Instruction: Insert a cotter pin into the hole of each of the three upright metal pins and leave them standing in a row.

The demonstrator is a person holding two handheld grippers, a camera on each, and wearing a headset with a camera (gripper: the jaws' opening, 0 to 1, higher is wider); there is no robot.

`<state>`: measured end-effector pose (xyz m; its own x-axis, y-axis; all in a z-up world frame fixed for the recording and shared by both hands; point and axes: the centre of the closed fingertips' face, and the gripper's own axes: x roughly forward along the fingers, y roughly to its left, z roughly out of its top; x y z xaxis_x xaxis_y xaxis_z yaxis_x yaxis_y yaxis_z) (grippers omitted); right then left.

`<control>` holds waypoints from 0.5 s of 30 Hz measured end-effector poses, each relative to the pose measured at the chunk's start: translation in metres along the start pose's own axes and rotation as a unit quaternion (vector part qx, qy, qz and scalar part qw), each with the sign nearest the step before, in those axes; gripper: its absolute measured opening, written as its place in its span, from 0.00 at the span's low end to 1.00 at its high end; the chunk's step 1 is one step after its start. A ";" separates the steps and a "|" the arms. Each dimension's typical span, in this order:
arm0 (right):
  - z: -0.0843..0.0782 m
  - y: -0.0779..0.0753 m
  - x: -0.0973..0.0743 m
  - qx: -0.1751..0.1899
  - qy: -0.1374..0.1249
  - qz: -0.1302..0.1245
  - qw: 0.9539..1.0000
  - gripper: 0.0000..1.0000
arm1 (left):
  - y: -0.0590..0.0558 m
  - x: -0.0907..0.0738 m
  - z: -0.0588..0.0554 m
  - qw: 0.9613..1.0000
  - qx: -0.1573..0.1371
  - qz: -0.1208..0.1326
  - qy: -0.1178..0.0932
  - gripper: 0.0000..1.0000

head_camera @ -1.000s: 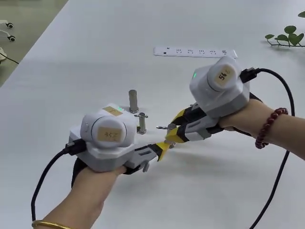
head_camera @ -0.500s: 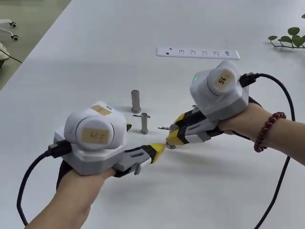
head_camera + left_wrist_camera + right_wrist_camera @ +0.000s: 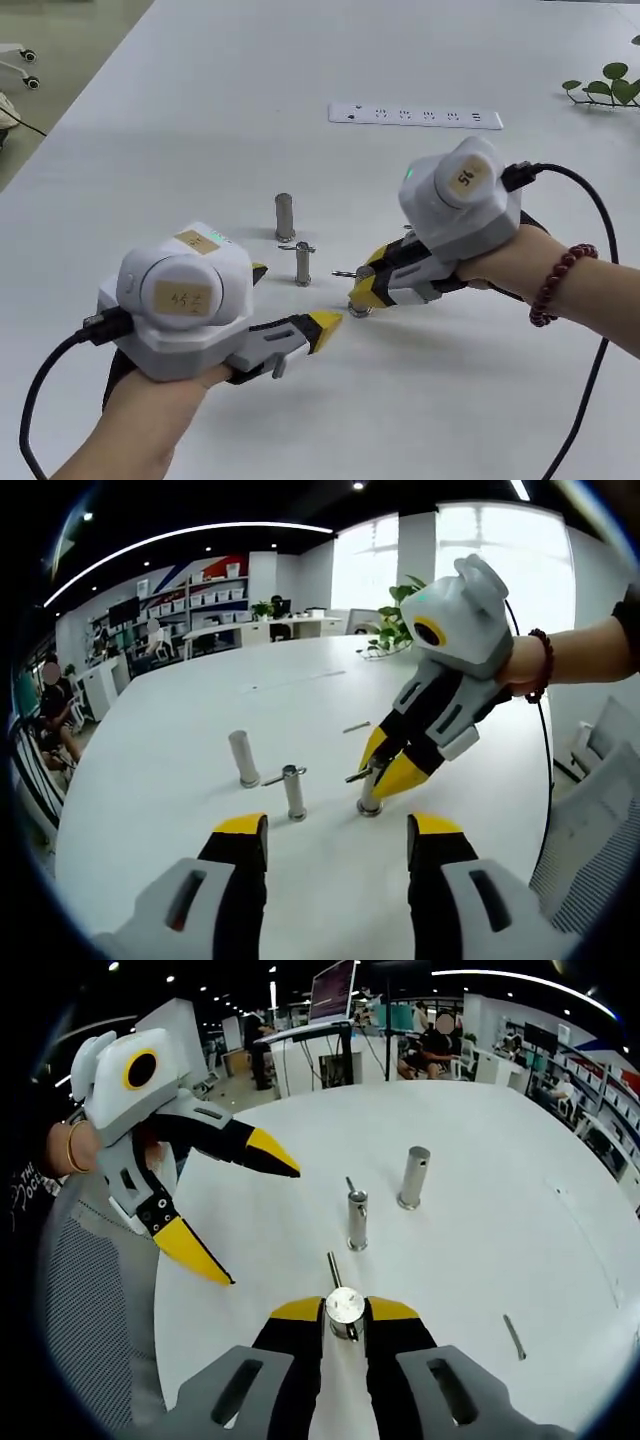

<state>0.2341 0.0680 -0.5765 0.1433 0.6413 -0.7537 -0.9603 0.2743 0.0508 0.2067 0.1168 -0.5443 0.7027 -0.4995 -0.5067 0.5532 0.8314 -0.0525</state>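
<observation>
Three upright metal pins in a row on table [image 3: 200, 120]:
- far pin [image 3: 284, 216], bare
- middle pin [image 3: 302, 264], cotter pin [image 3: 296, 246] through it
- near pin [image 3: 345, 1307], pinched by right gripper [image 3: 358, 292]

Left gripper [image 3: 335, 832]: jaws spread, holding nothing.

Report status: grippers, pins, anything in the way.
Left gripper open, empty. Right gripper shut on nearest pin, cotter pin in it. Middle pin pinned, far pin bare. Spare cotter pin loose on table, not in the way.

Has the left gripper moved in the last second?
Yes. Against the power strip, the left gripper has drawn back toward the person, away from the metal pin in the right gripper.
</observation>
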 end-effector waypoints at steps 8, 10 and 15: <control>0.000 -0.003 0.001 0.011 -0.009 0.005 1.000 0.10 | 0.001 -0.005 -0.002 1.000 0.002 -0.002 0.001 0.57; 0.000 -0.001 0.001 0.004 -0.010 0.006 1.000 0.10 | 0.001 -0.005 -0.002 1.000 0.003 -0.001 0.001 0.57; 0.000 0.001 0.000 -0.019 -0.010 0.007 1.000 0.09 | 0.002 -0.008 0.000 1.000 0.007 0.001 -0.002 0.59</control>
<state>0.2328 0.0685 -0.5764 0.1346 0.6586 -0.7404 -0.9705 0.2385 0.0356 0.2019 0.1226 -0.5406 0.7055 -0.4998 -0.5025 0.5587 0.8284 -0.0395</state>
